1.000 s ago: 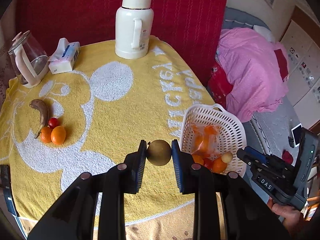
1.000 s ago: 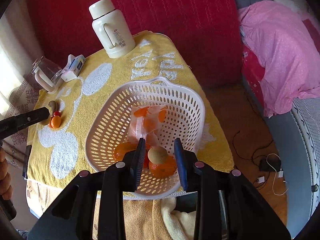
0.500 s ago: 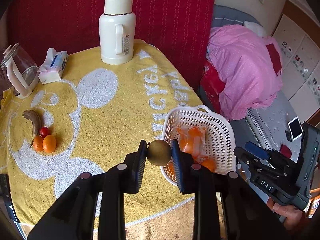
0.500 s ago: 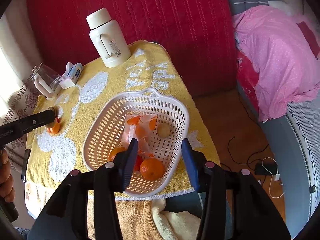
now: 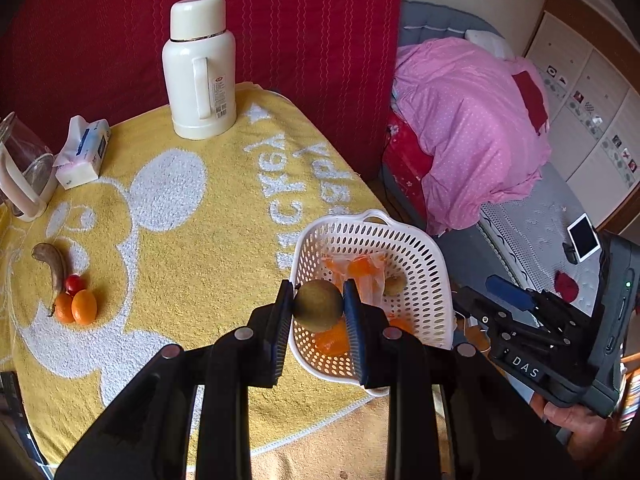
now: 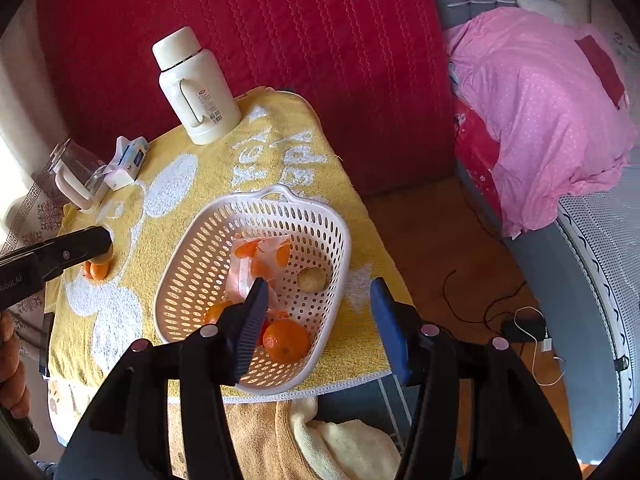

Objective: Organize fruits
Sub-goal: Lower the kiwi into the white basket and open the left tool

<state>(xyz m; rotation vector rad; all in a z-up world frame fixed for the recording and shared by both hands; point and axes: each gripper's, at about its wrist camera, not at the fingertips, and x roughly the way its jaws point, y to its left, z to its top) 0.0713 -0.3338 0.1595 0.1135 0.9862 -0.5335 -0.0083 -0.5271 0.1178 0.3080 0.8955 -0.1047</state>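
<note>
Left gripper (image 5: 318, 306) clamps kiwi (image 5: 318, 305) over basket (image 5: 434, 264) rim — right gripper (image 6: 316, 320) opening, empty.

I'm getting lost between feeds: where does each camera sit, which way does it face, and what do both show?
Left wrist: on the left gripper, angled down at the table; fingers clamp a kiwi; right gripper alongside.
Right wrist: on the right gripper, above the basket; jaws opening, empty; left gripper at frame edge.
Shared: basket, thermos.
</note>
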